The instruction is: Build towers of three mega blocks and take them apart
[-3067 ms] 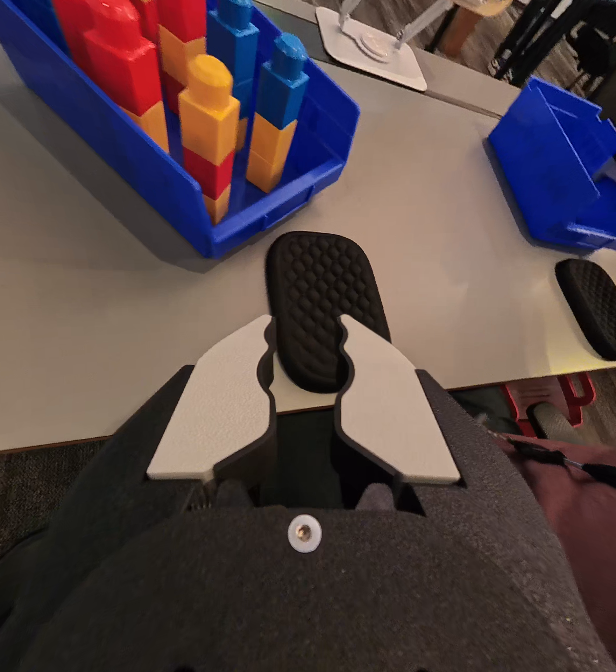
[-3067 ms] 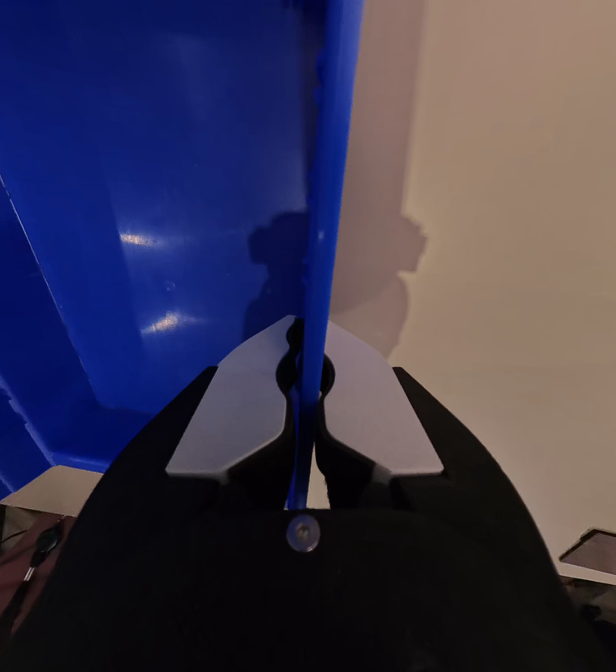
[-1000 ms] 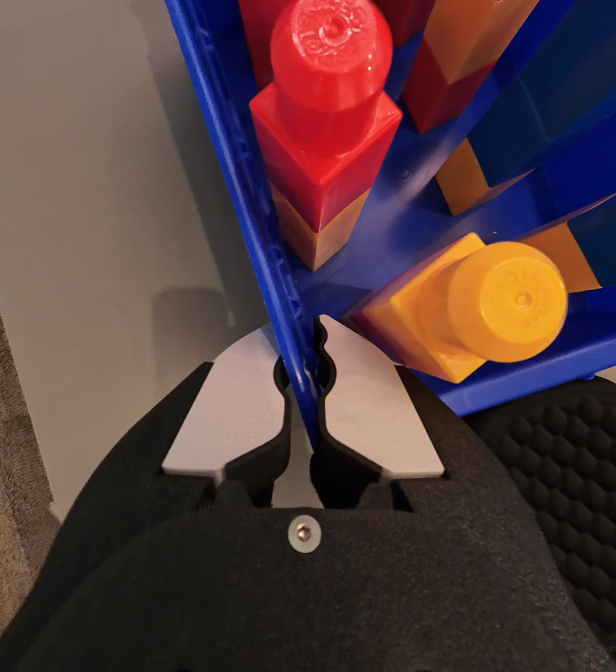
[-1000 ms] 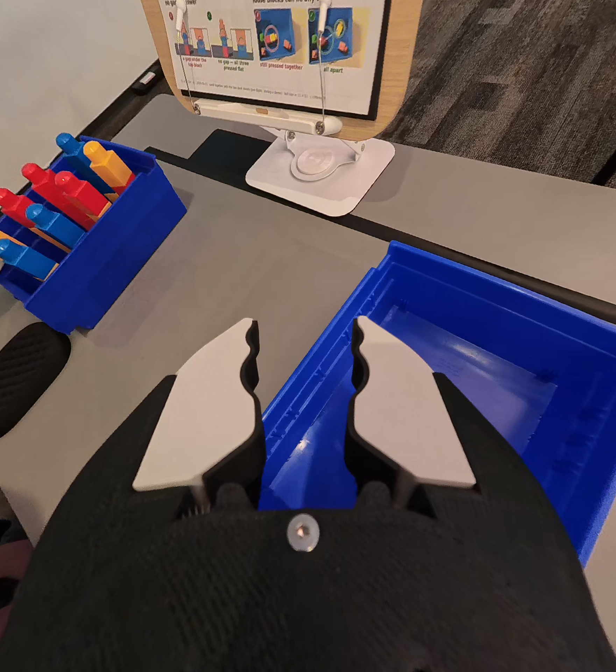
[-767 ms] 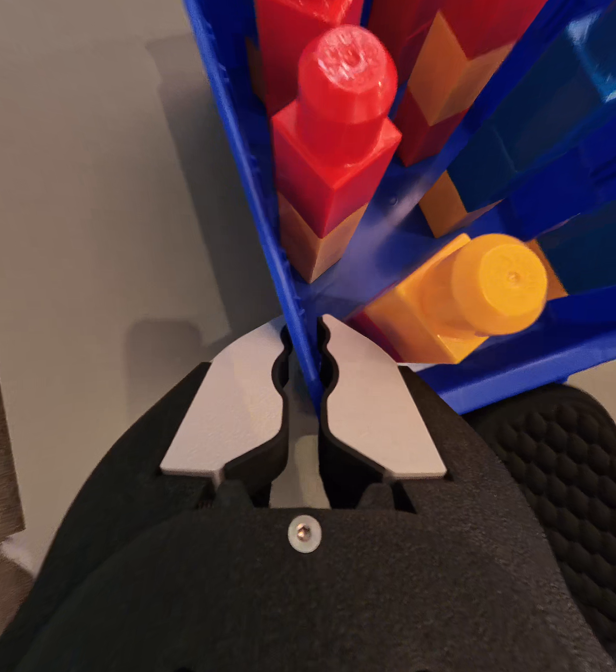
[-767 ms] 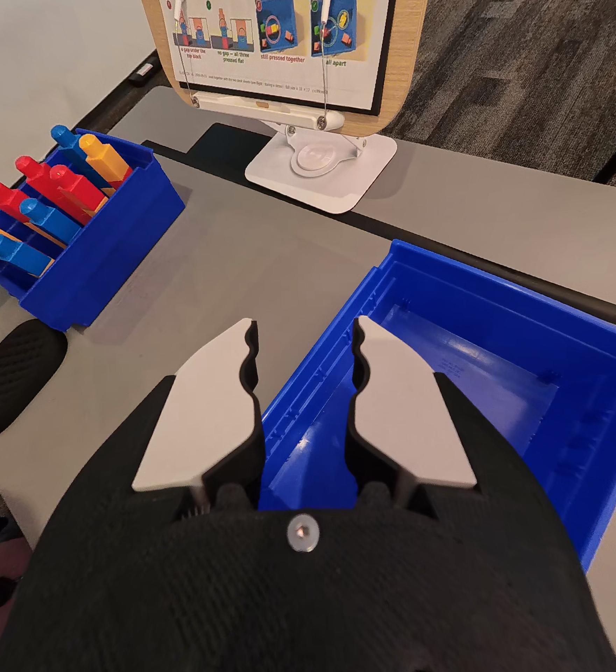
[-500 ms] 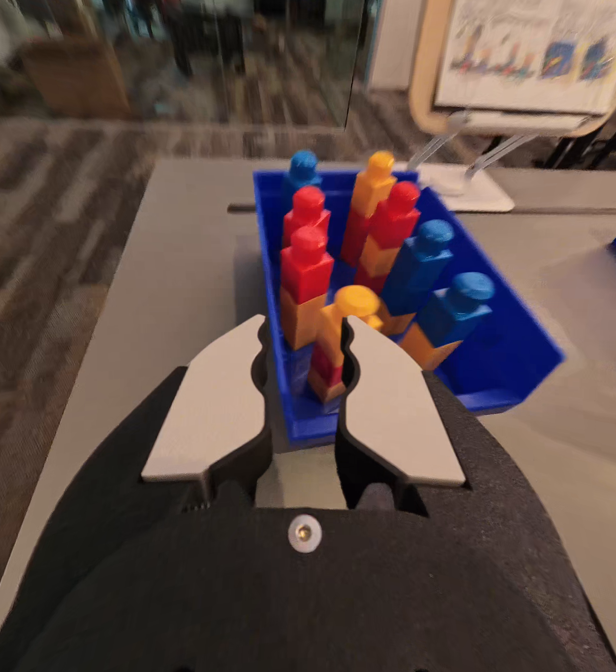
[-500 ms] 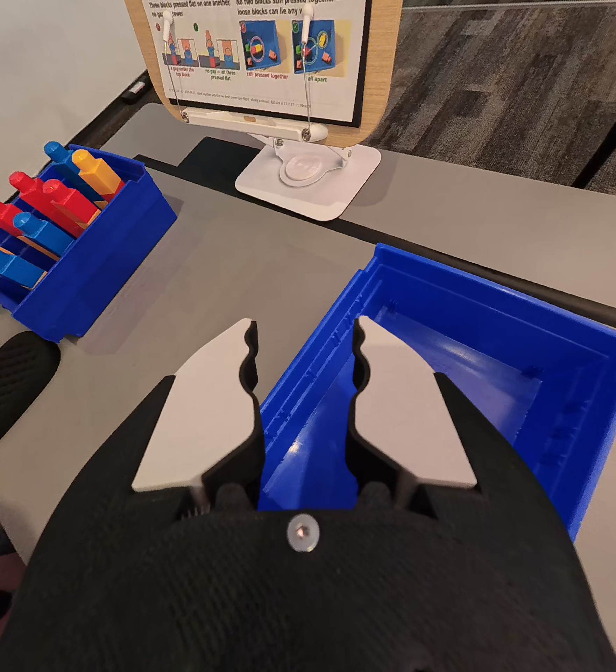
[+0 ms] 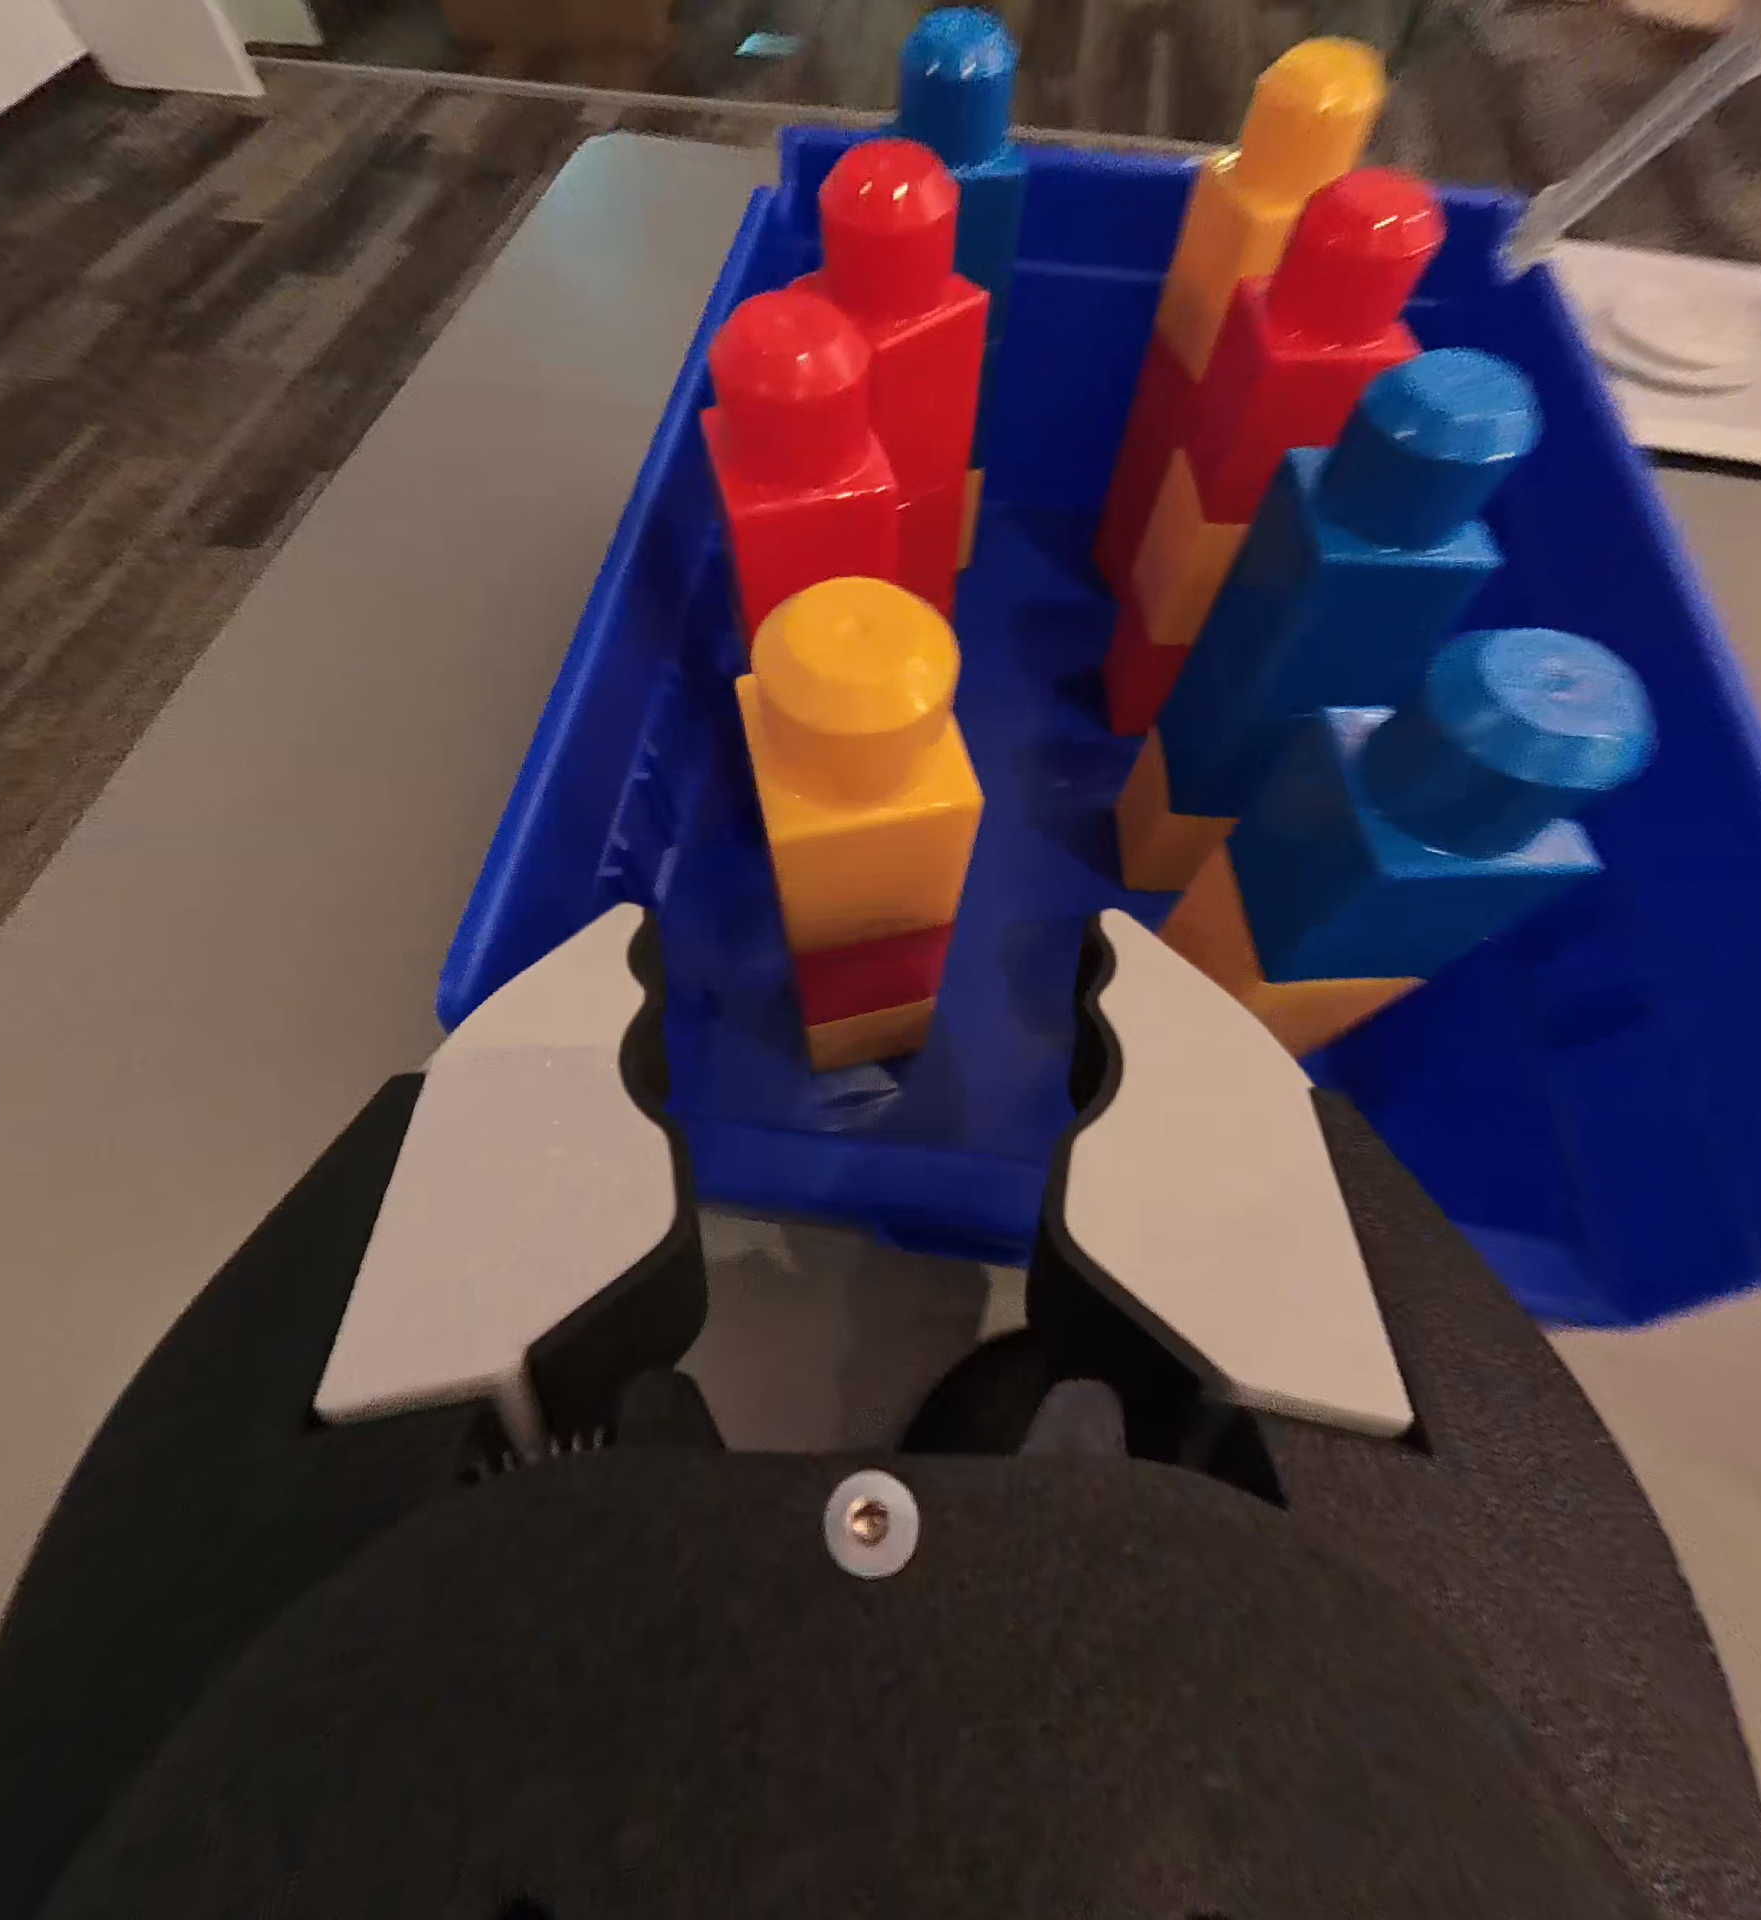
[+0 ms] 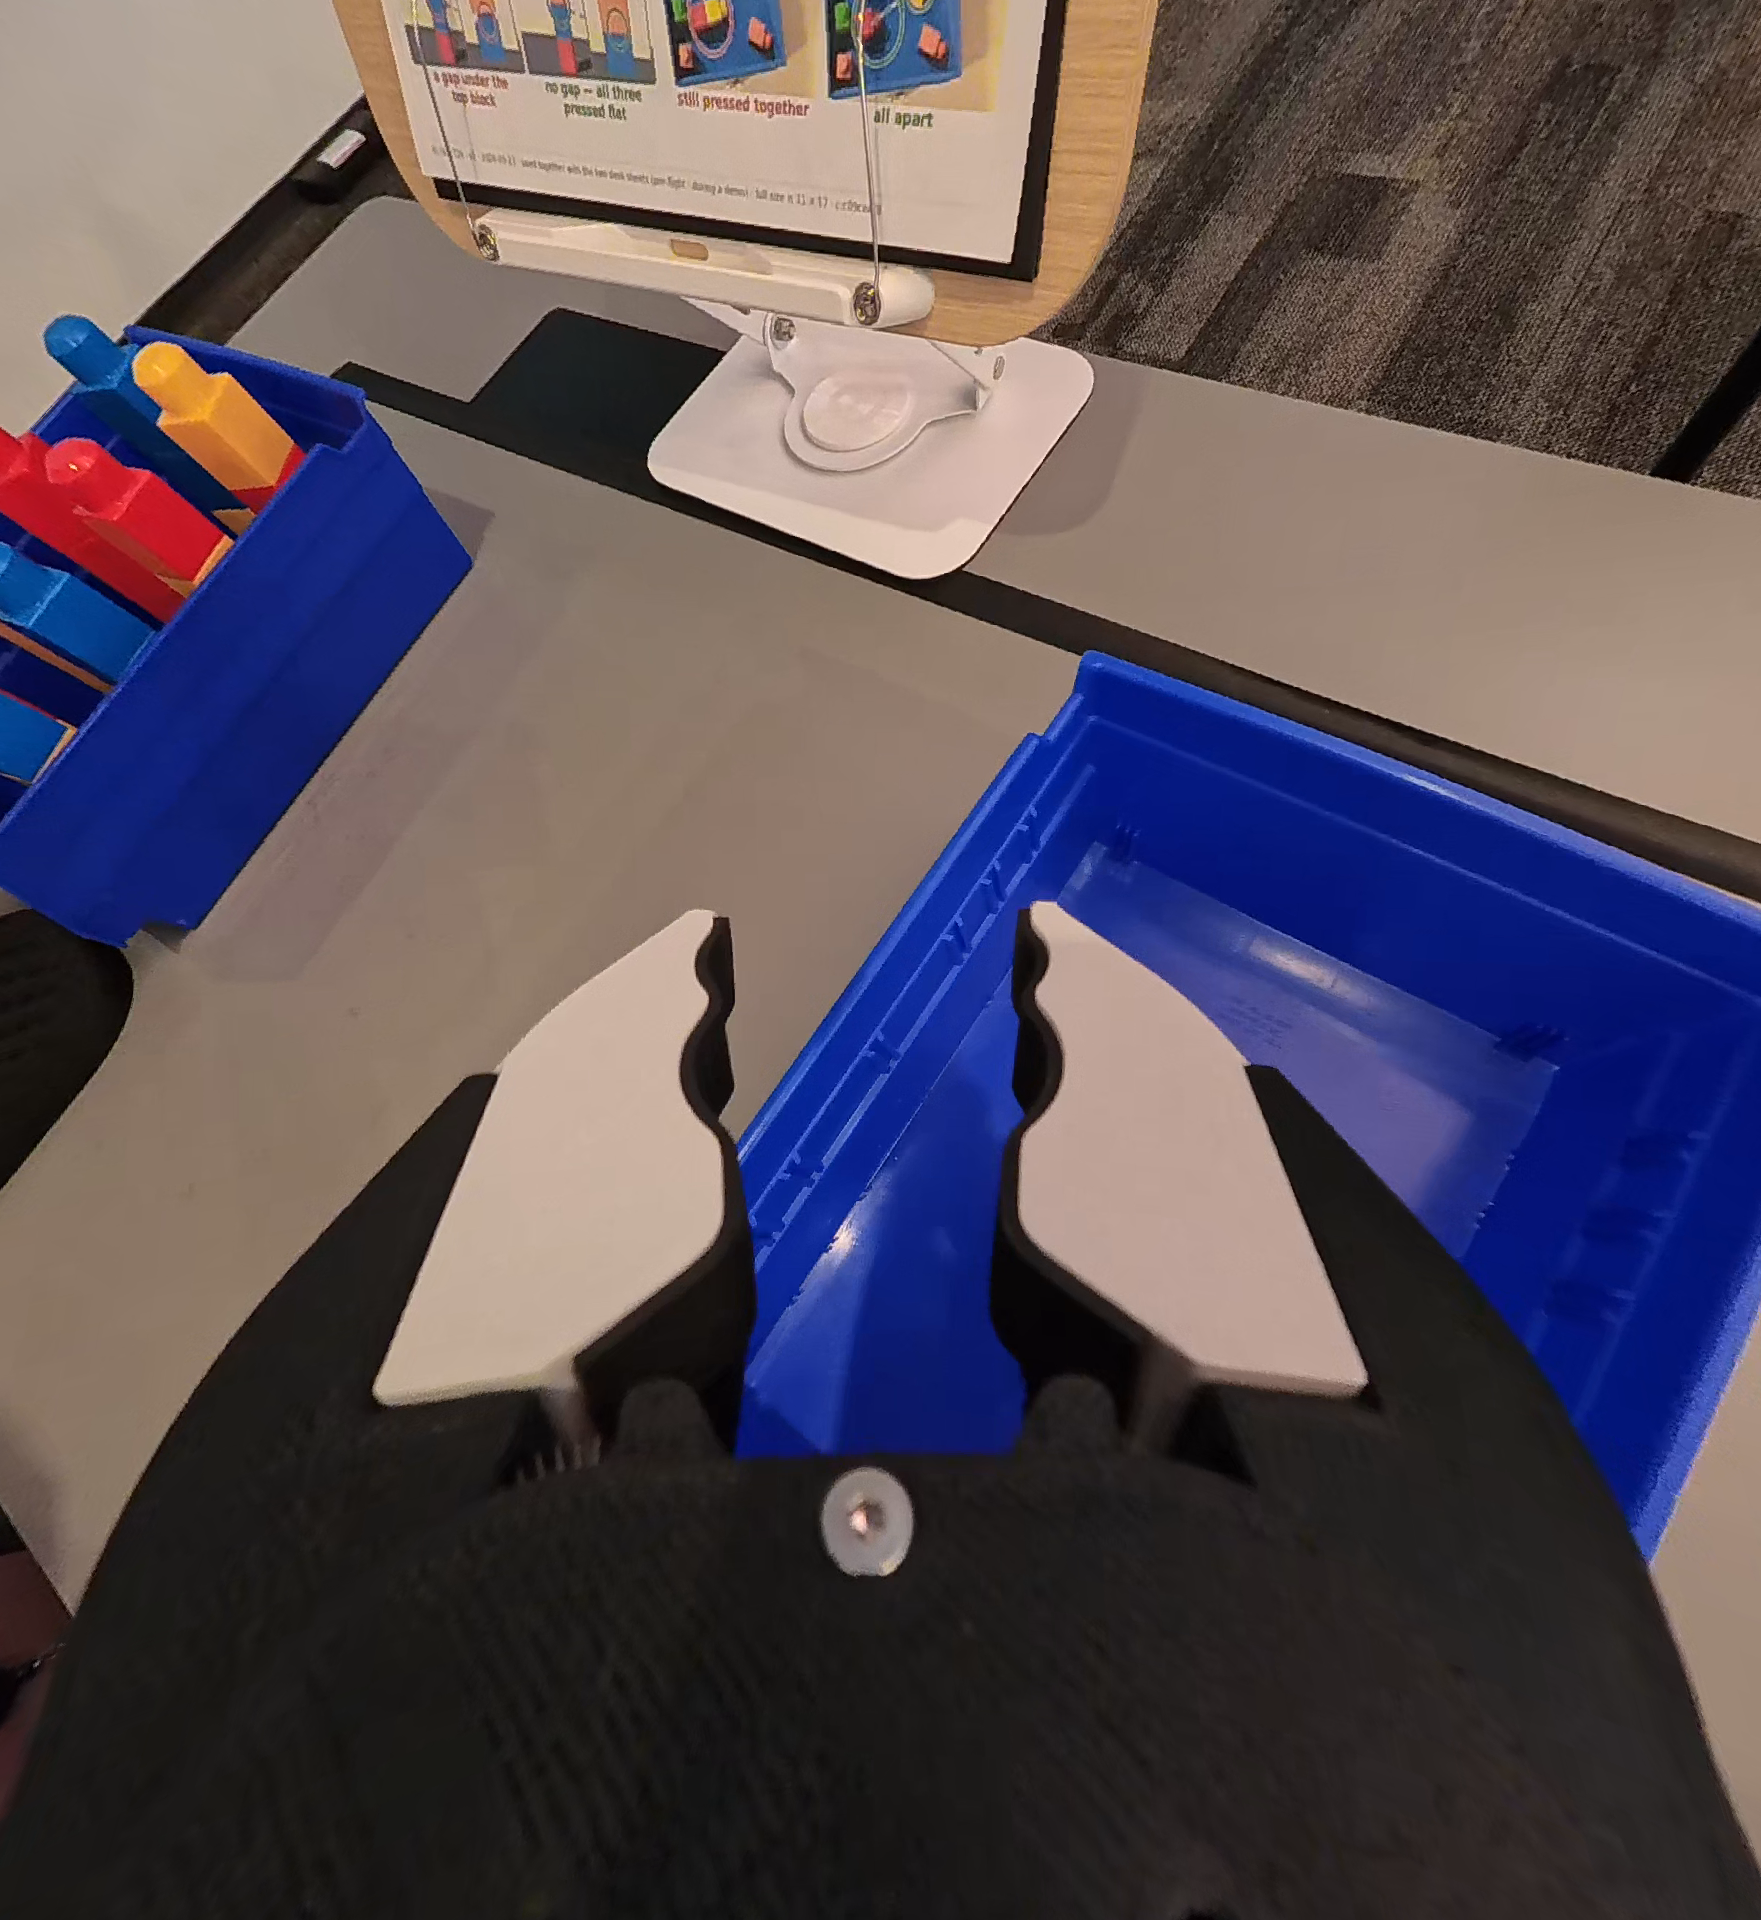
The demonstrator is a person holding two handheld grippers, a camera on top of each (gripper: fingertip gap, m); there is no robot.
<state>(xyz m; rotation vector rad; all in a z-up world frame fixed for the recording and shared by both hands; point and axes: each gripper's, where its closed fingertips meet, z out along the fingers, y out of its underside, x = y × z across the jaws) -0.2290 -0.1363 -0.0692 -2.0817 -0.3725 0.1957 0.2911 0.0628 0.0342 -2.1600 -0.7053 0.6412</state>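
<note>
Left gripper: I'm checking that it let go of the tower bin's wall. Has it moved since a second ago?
Yes. The left gripper has backed off the bin's side wall and now hangs open, facing the yellow-topped tower.

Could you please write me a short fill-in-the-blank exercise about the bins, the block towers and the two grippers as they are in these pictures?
1. The tower nearest the left gripper has a ____ block on top.
2. Under that top block sits a ____ block.
3. The bin in front of the right gripper holds ____ blocks.
4. Both grippers are ____, holding nothing.

Missing words: yellow; red; no; open
</note>
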